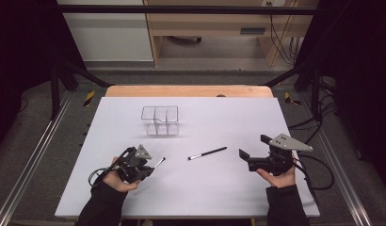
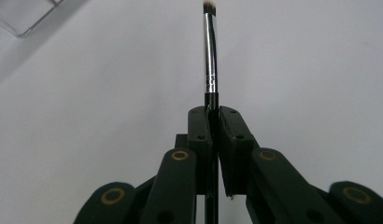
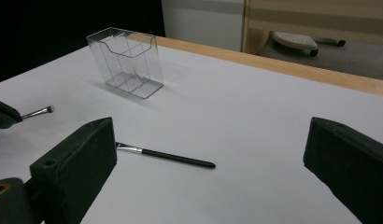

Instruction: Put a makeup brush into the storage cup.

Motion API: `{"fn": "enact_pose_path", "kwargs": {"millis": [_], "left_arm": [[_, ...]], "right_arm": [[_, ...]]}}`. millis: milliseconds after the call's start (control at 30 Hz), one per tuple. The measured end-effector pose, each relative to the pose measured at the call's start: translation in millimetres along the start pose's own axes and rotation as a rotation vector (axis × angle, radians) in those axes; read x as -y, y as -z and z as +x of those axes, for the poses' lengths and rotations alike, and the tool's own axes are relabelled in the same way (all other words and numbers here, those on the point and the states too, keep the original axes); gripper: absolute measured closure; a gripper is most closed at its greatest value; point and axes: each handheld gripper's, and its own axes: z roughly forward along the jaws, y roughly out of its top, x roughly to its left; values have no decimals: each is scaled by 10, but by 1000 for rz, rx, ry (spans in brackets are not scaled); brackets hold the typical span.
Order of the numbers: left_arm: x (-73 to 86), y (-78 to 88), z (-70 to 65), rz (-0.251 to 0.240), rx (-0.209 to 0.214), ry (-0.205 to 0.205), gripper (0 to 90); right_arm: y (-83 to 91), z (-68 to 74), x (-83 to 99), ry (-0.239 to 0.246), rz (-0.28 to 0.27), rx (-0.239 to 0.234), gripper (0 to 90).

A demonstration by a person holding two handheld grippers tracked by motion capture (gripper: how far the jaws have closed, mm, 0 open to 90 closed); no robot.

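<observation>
Left gripper [image 1: 155,165] clamps one small brush [image 2: 210,56] just above the table [image 1: 229,188]; right gripper [image 1: 250,148] gapes empty. Second brush [image 1: 207,153] and clear organizer [image 1: 160,120] await, so nothing seems stowed yet.

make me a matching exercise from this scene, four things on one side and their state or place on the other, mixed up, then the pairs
Things:
1. left gripper
2. right gripper
3. clear organiser
4. black brush on the table

States or places:
A. lies flat on the white table between the two grippers
B. jaws wide apart, nothing between them
C. stands upright toward the far side of the table, compartments empty
D. jaws shut on a thin brush, its bristle tip pointing away from the hand

Pairs: 1-D, 2-B, 3-C, 4-A
</observation>
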Motion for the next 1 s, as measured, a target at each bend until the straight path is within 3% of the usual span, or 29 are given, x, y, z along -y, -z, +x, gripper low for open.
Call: {"fn": "enact_pose_path", "kwargs": {"millis": [167, 400, 1000], "left_arm": [[2, 74, 1, -68, -17, 10, 832], [-3, 122, -14, -117, -39, 22, 832], [21, 275, 0, -306, -99, 94, 832]], "right_arm": [[-3, 2, 2, 0, 4, -1, 31], [-2, 0, 3, 2, 2, -1, 30], [-11, 5, 6, 1, 5, -1, 29]]}}
